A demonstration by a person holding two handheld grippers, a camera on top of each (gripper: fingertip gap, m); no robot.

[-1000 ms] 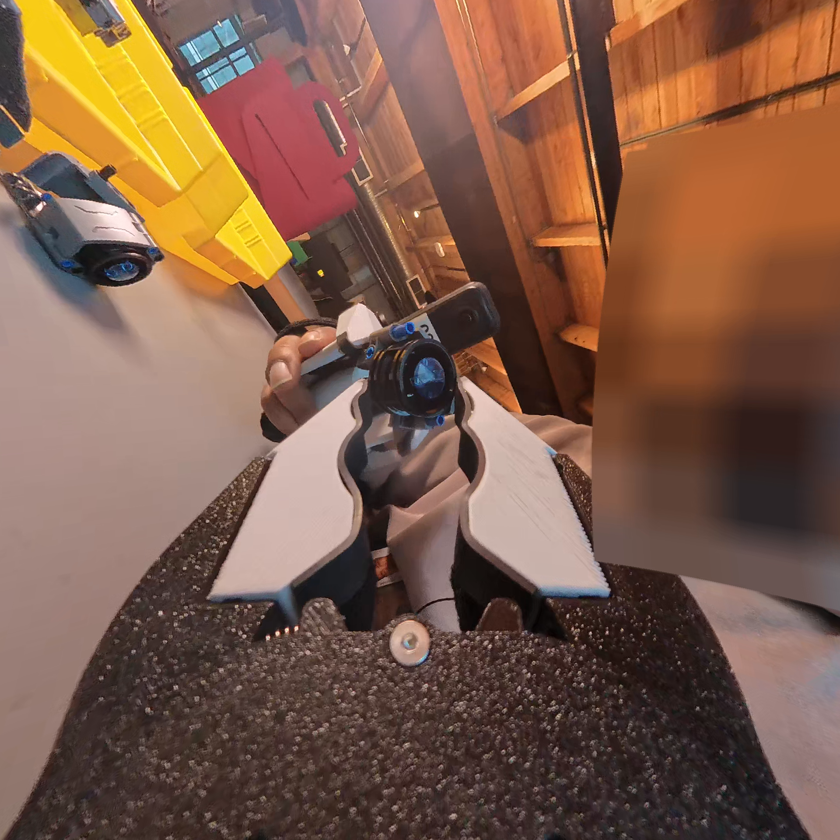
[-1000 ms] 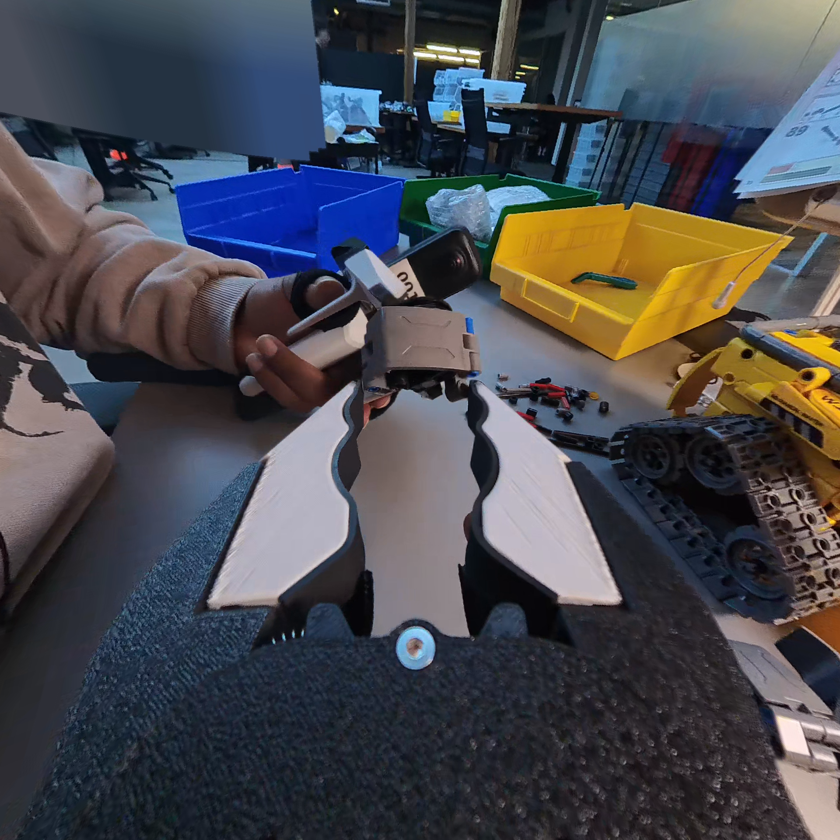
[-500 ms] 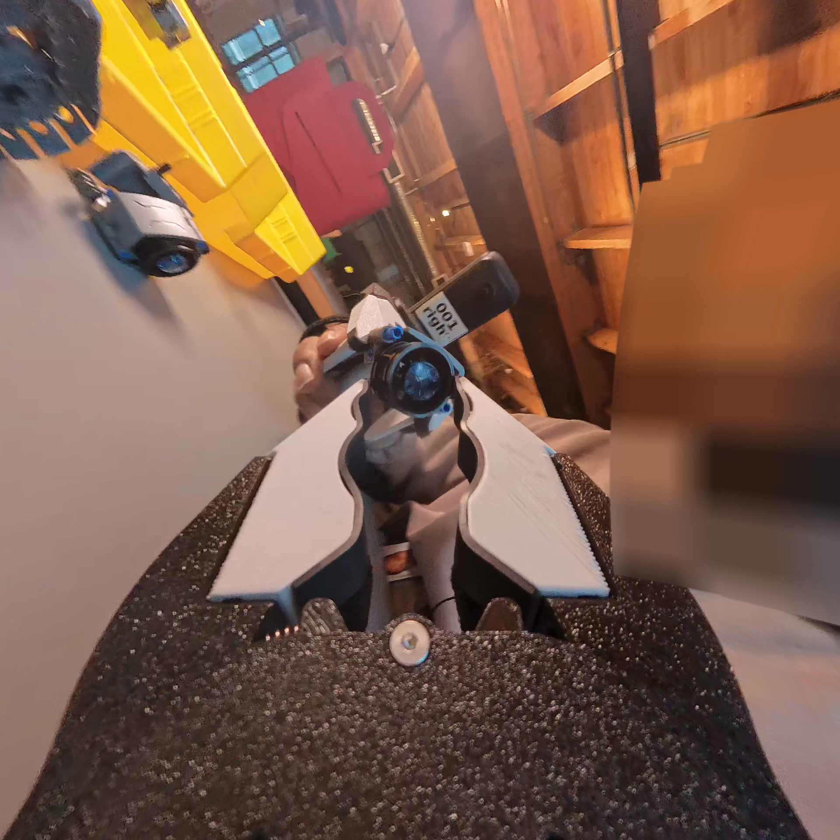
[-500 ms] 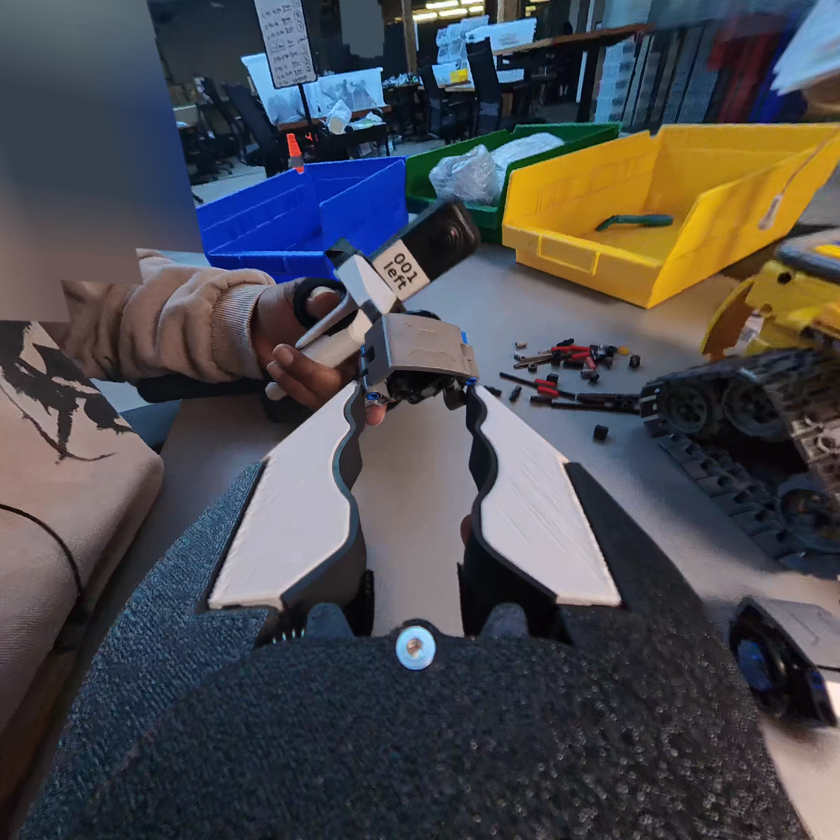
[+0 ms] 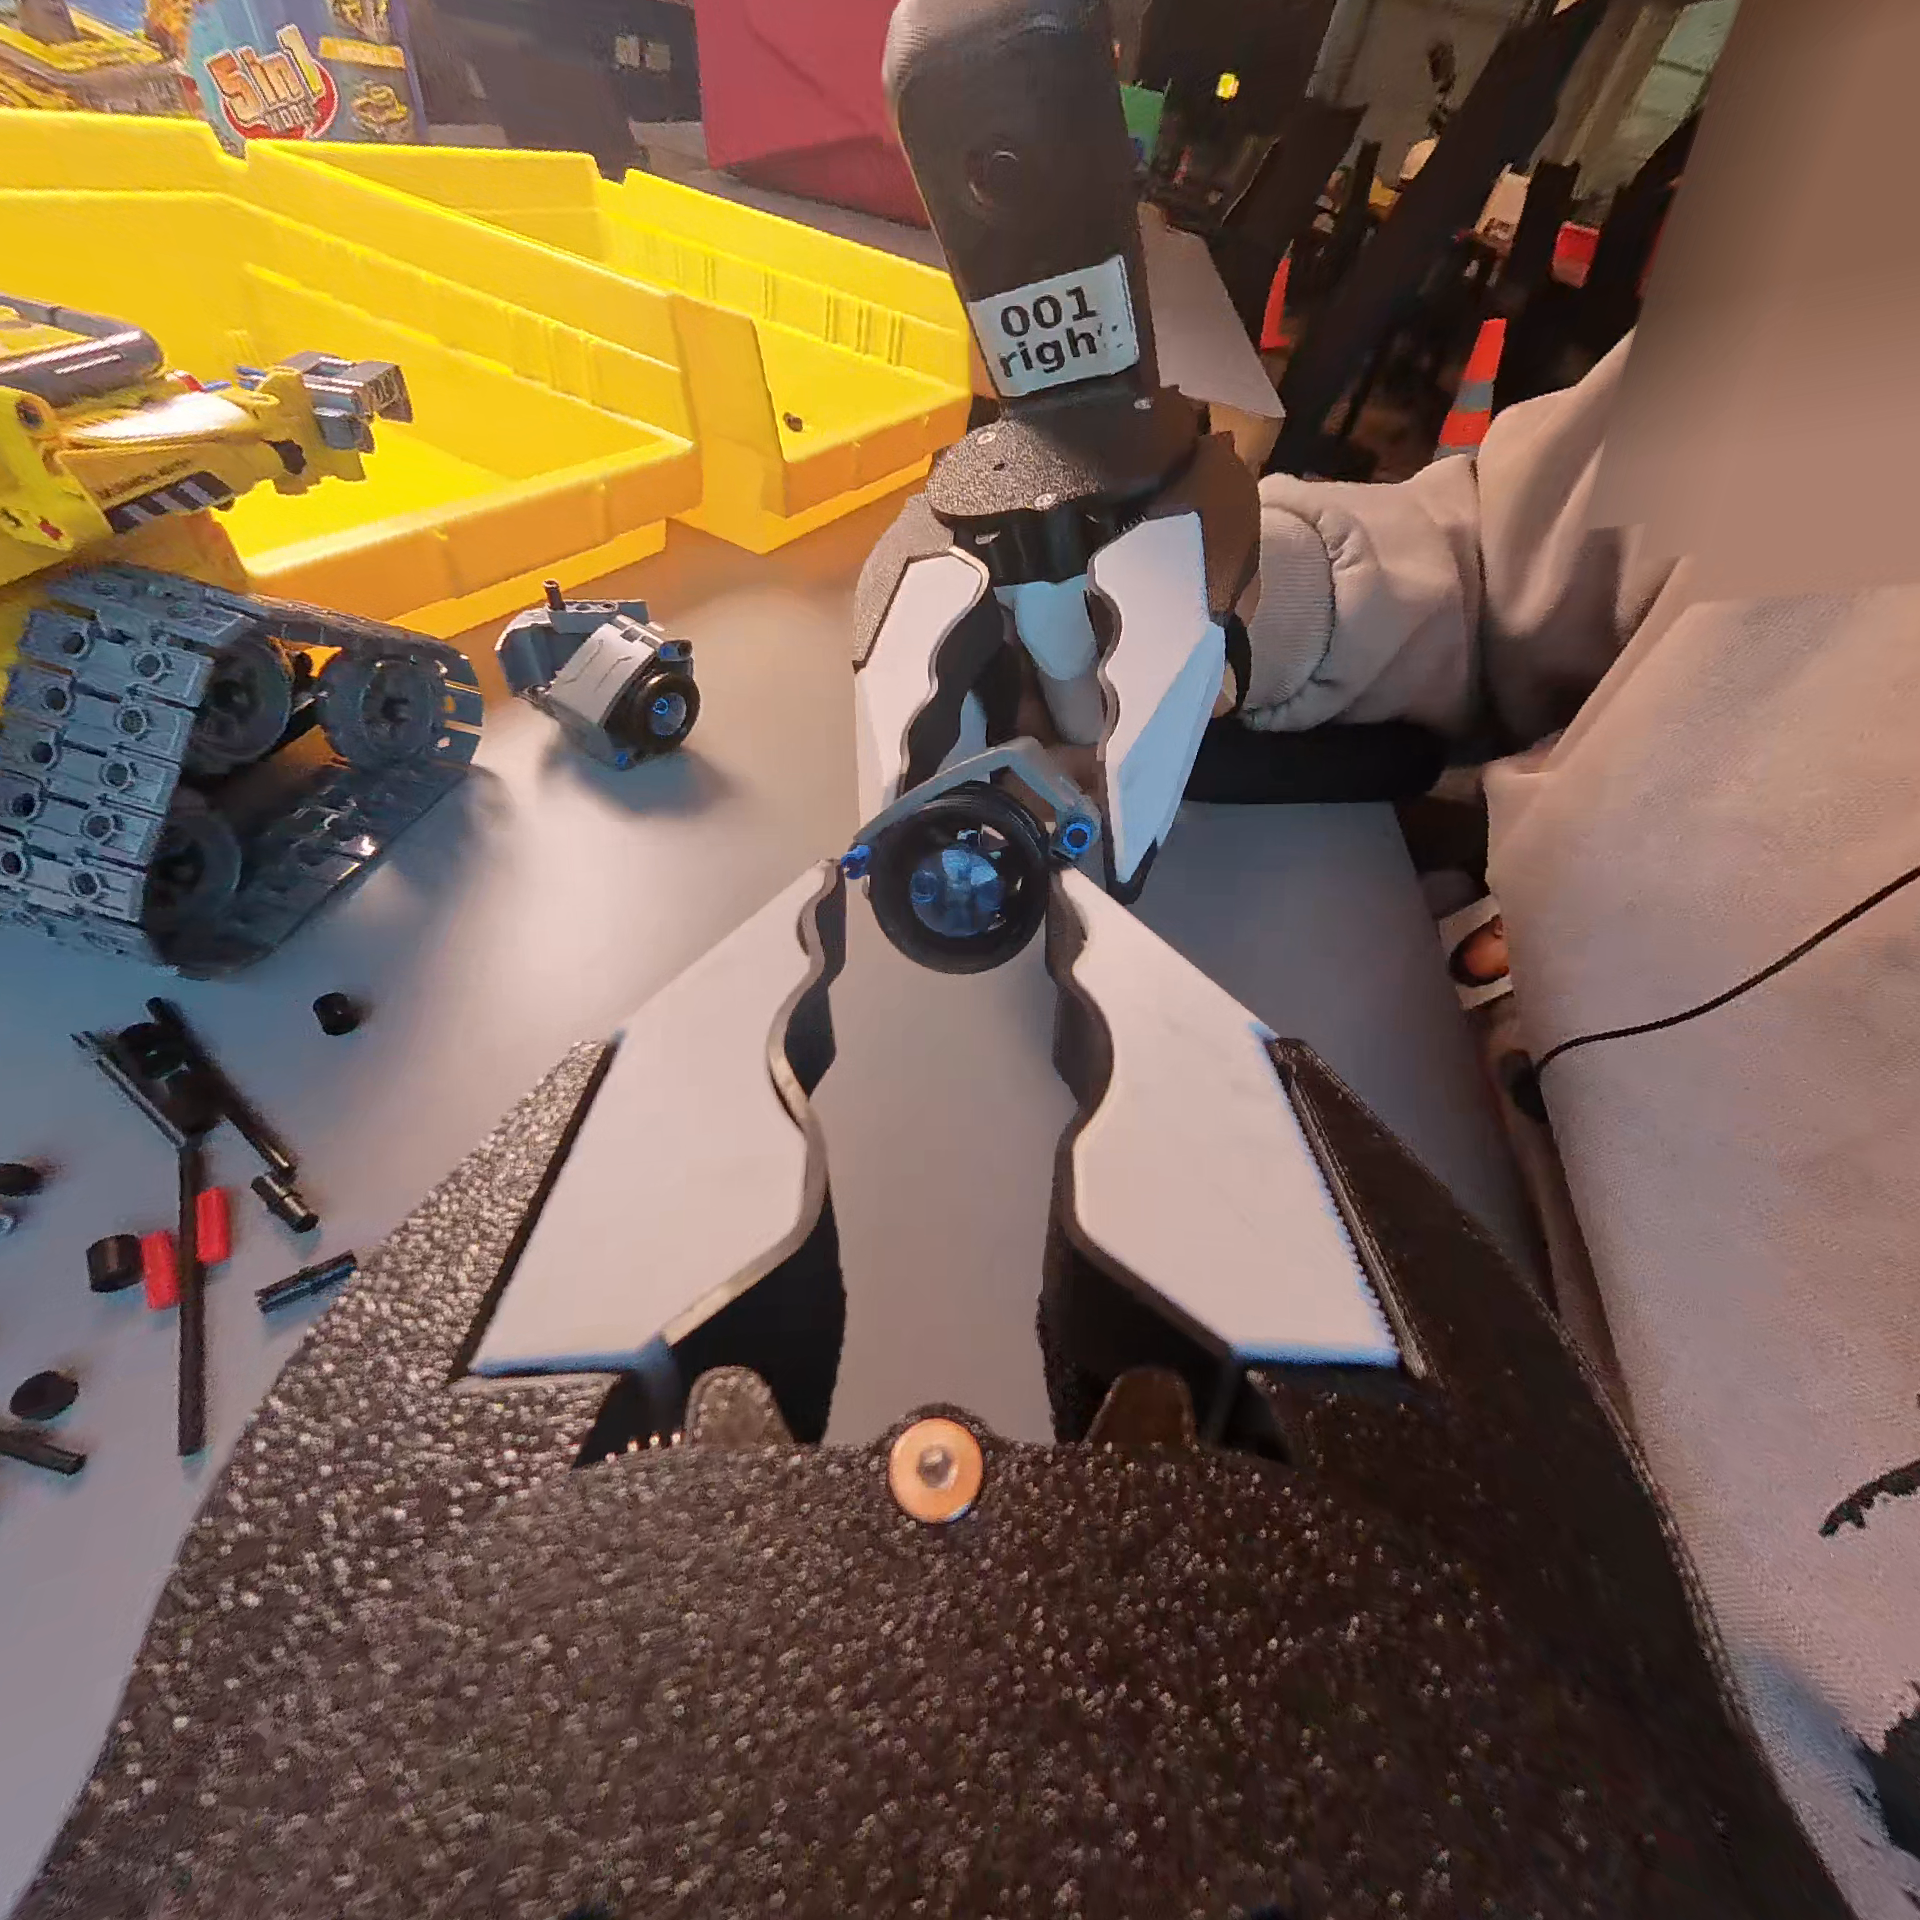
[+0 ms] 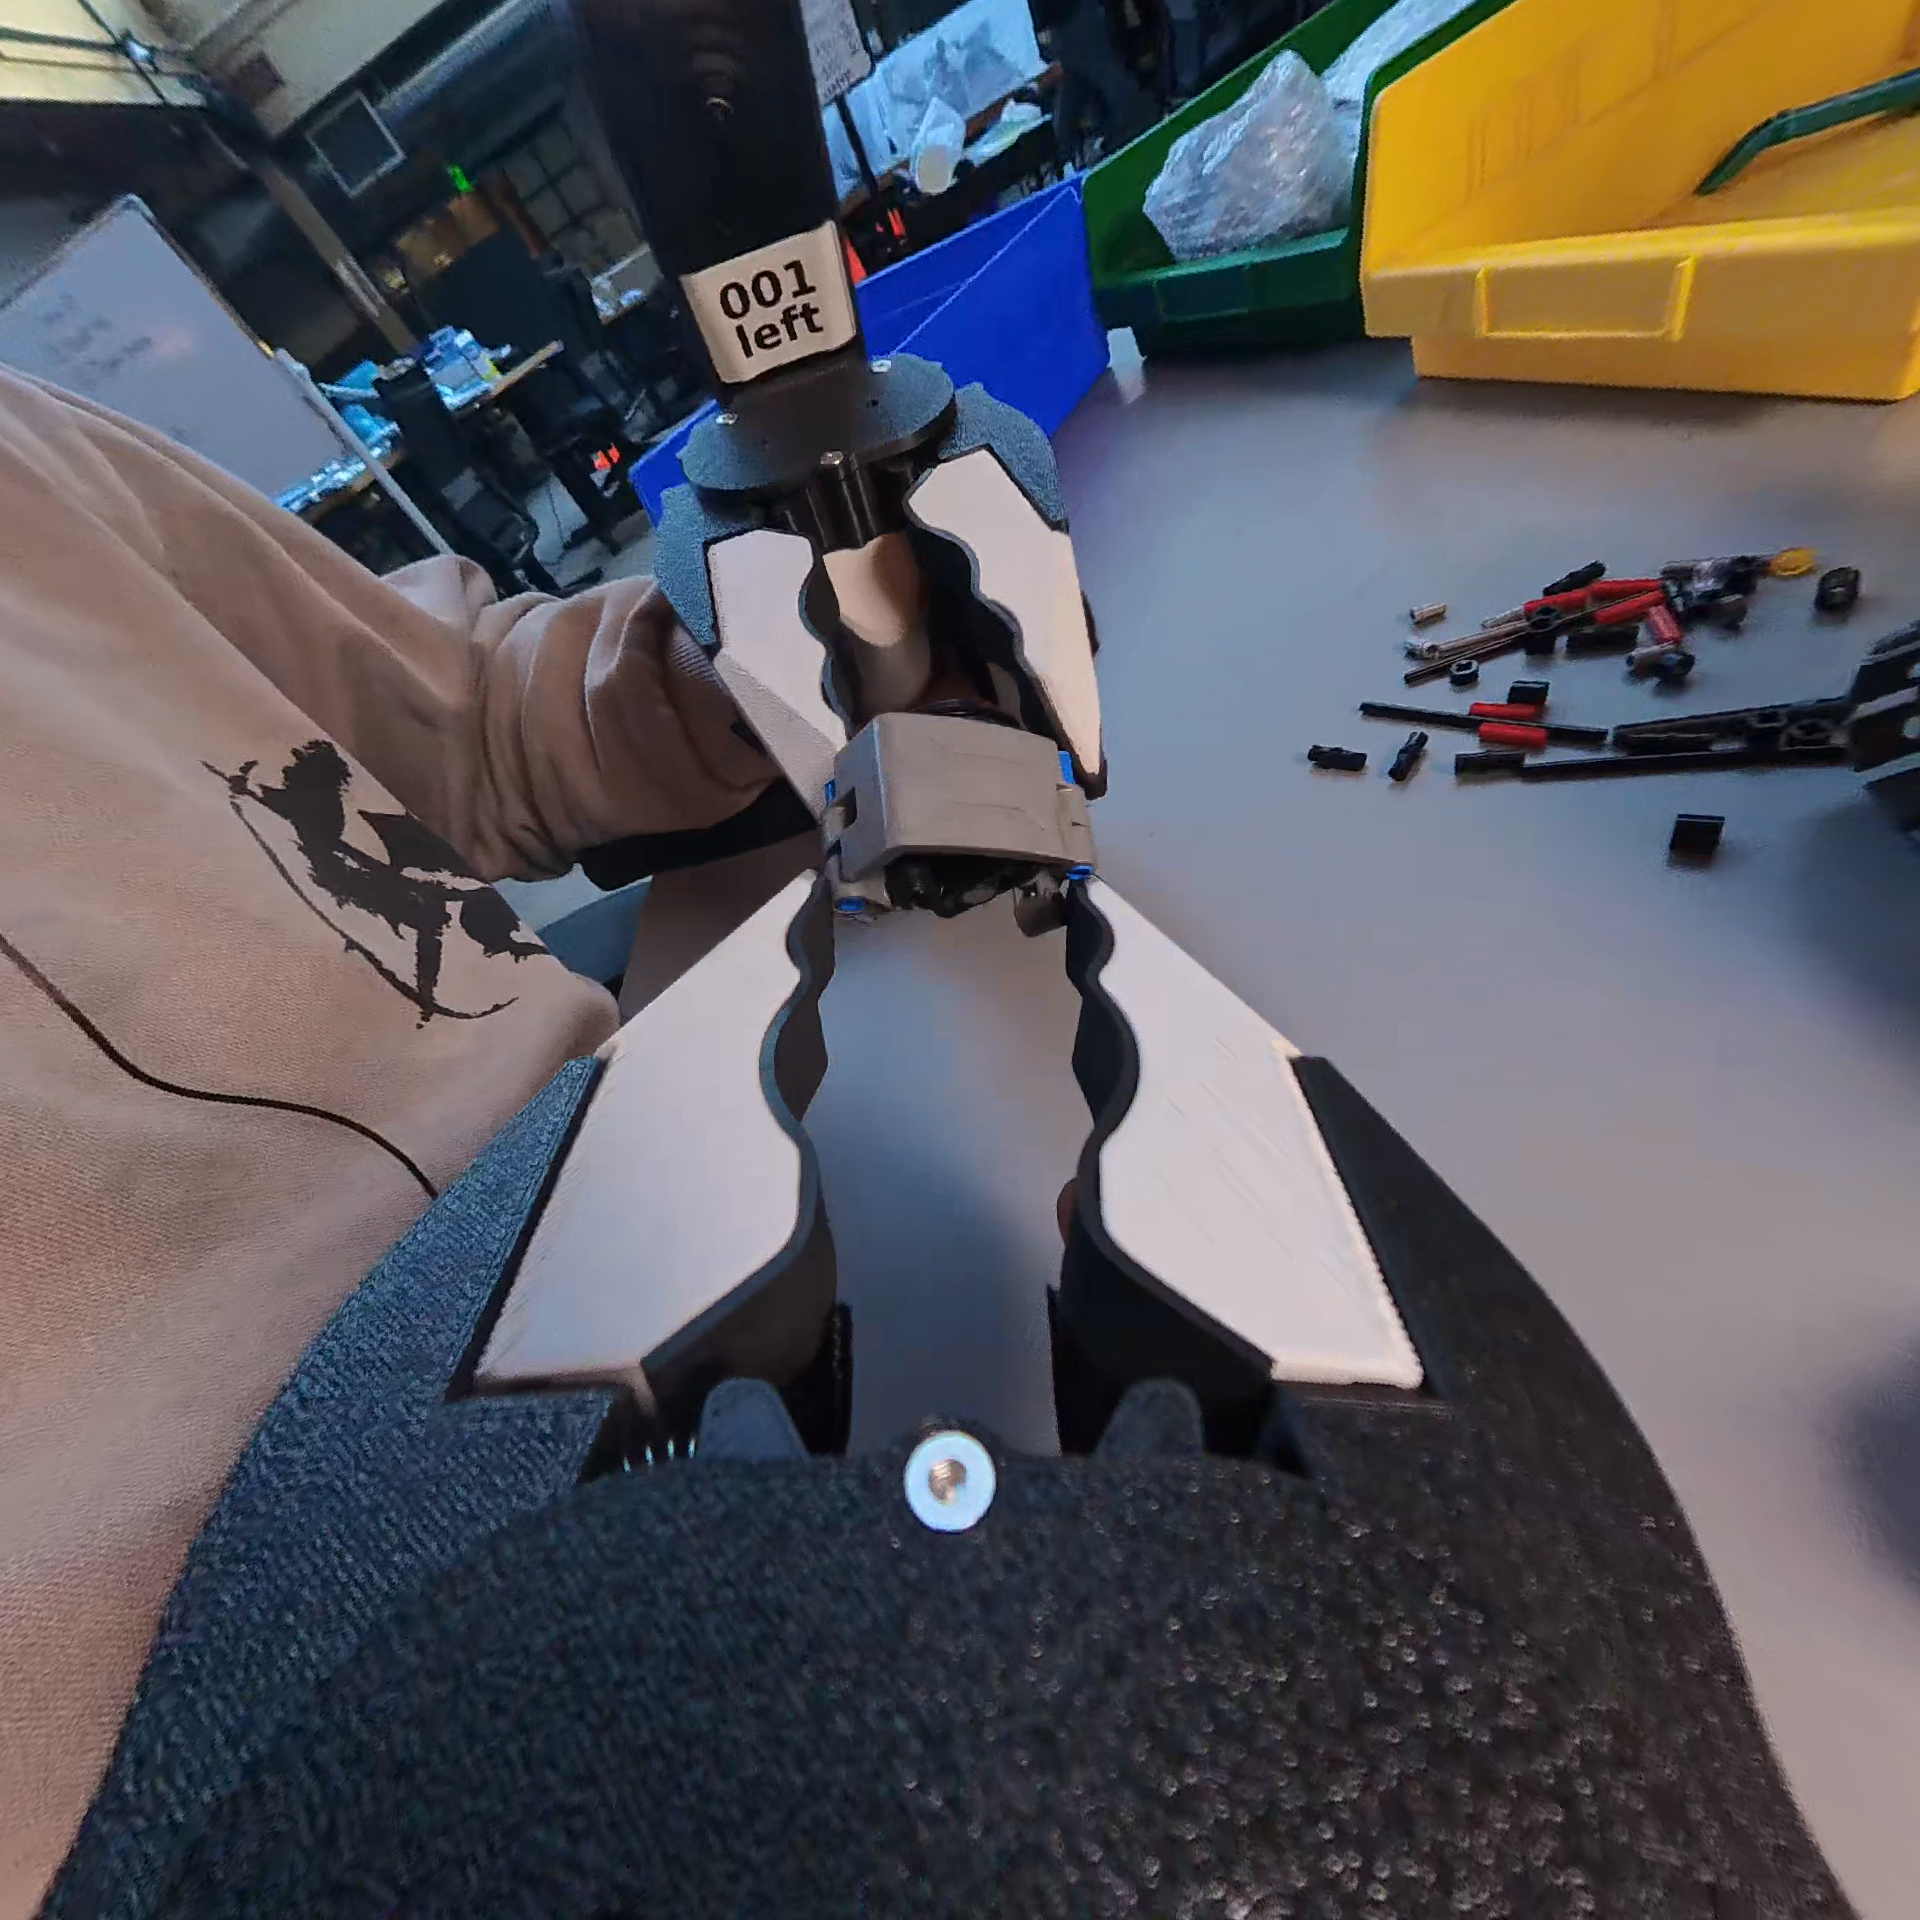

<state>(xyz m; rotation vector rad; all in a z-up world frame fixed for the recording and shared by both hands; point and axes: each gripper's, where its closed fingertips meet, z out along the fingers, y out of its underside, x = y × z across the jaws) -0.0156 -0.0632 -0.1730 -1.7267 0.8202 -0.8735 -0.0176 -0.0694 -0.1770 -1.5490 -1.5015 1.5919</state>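
My left gripper and right gripper meet tip to tip above the grey worktop, both closed onto one small grey and black brick-built wheel module with blue pins, my jaws otherwise only partly drawn in. It looks light and rigid, but pinned joints could pop apart; I judge the flat grey cover the safer hold, the round black tyre slippery. Both hands sit level, facing each other, sleeves behind. Left of my left gripper: loose black and red pins, a second grey wheel module, a yellow tracked brick vehicle. Farthest, yellow plastic bins.
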